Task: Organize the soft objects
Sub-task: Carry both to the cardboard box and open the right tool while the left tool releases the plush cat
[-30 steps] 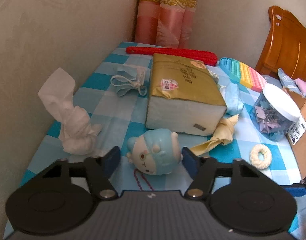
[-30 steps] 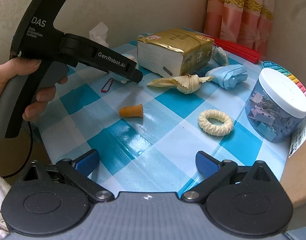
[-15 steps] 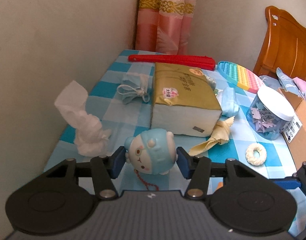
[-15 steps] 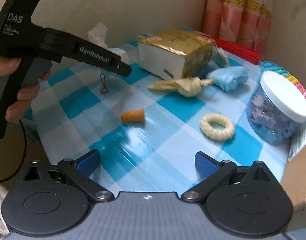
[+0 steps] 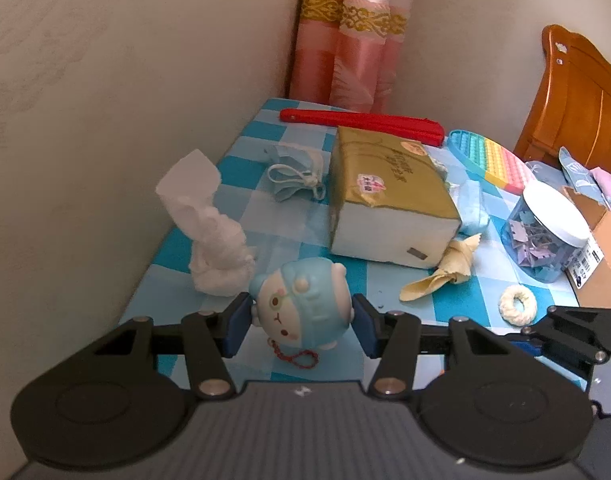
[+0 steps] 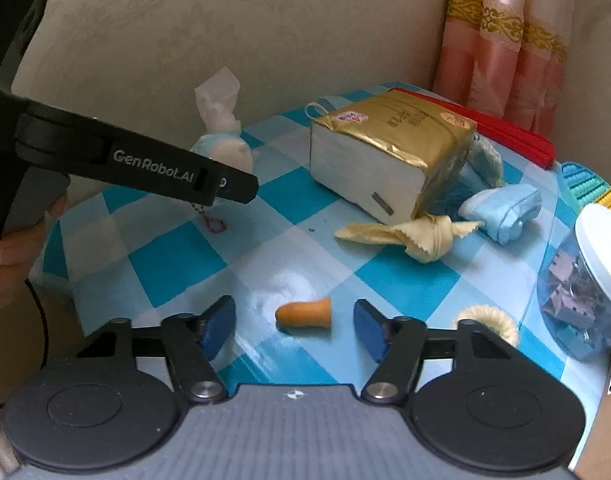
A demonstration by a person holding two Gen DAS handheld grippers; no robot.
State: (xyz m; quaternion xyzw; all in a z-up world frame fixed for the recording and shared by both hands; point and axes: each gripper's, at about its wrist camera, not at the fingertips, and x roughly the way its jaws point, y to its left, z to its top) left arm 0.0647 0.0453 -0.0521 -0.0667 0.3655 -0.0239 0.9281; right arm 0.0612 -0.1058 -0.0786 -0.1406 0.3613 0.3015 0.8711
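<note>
Left gripper point(image 5: 301, 326): pinching blue toy point(image 5: 303, 311), just lifted off bench point(image 5: 409, 280).
Right gripper point(image 6: 293, 326): jaws just narrowed, spread around earplug point(image 6: 304, 313) at twelve o'clock; pinch next.

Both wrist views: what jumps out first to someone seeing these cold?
The blue squishy toy, pinched between the jaws of the left gripper and lifted off the checked tablecloth, its red cord dangling. Next, the small orange earplug lying loose between the jaws of the right gripper, which have just been closing toward it without touching it. Behind both sits the bulky gold tissue pack.
</note>
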